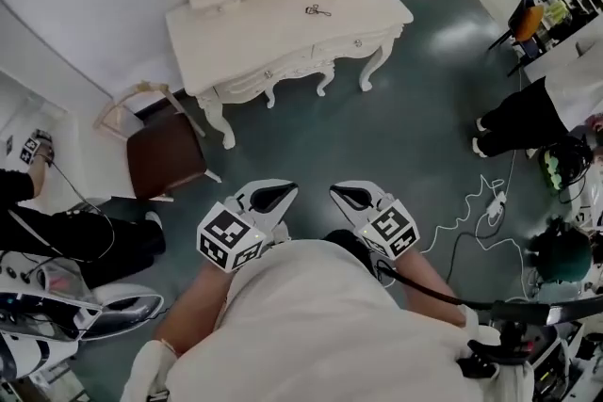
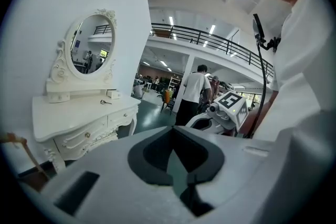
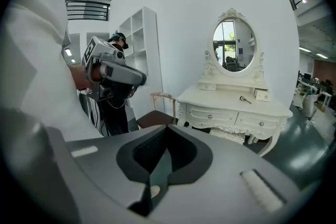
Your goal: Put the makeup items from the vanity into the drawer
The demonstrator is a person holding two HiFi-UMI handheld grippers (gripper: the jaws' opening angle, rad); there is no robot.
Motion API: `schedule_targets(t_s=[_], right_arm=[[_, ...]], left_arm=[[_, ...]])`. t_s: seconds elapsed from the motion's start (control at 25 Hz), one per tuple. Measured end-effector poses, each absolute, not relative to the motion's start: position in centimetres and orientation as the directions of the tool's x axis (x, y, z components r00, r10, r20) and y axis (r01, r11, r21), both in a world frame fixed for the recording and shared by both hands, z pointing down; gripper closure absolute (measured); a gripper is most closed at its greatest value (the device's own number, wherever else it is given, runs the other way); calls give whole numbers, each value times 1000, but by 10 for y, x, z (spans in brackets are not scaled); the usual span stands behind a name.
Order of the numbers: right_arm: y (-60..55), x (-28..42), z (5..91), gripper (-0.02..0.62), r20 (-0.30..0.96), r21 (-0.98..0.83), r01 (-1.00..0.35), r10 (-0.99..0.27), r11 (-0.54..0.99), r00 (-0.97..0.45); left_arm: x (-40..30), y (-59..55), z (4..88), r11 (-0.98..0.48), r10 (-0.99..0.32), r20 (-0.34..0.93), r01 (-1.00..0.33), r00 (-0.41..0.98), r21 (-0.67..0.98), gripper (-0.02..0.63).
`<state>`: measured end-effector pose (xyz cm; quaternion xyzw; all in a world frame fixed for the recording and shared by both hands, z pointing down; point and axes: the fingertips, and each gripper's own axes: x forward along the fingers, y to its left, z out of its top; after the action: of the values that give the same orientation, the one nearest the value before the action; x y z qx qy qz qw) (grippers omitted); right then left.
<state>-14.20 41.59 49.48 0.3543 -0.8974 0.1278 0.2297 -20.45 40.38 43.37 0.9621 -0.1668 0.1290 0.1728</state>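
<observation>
Hanging well short of the vanity (image 1: 273, 38), the left gripper (image 1: 279, 193) and right gripper (image 1: 347, 195) are both clenched on nothing. The small dark makeup item (image 1: 317, 10) lies mid-top of the vanity, whose drawers look shut. Thin and low, it could skid off the vanity's edge under a careless pinch.

At the left of the head view we see a brown-seated chair (image 1: 165, 153) with a pale frame, standing on the grey-green floor (image 1: 377, 136). A white cable (image 1: 468, 219) snakes over the floor at the right, near a person in black trousers (image 1: 513, 120). In the left gripper view, a person in a white shirt (image 2: 195, 93) stands at centre below a railed balcony (image 2: 210, 39). In the right gripper view, a tall white shelf (image 3: 142, 55) stands left of centre.
</observation>
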Motion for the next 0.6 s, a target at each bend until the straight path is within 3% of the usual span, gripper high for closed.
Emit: schedule_targets(t_s=[0.2,0.48,0.6], right_arm=[[387,-159,493,595,537,-90,-709,-565,700,-626],[306,-129,517,592,560,-98,-736,-574,670,-597],[258,-113,524,557,551,-109,-726,-567,679,-612]], left_arm=[[-225,365,436,-872,-264,298,-359,917,333,609],[-203,289,465,-863,-241,304,-347,922,368,609],[-189,247,476,-850,-248,333,-369,910,375,609]])
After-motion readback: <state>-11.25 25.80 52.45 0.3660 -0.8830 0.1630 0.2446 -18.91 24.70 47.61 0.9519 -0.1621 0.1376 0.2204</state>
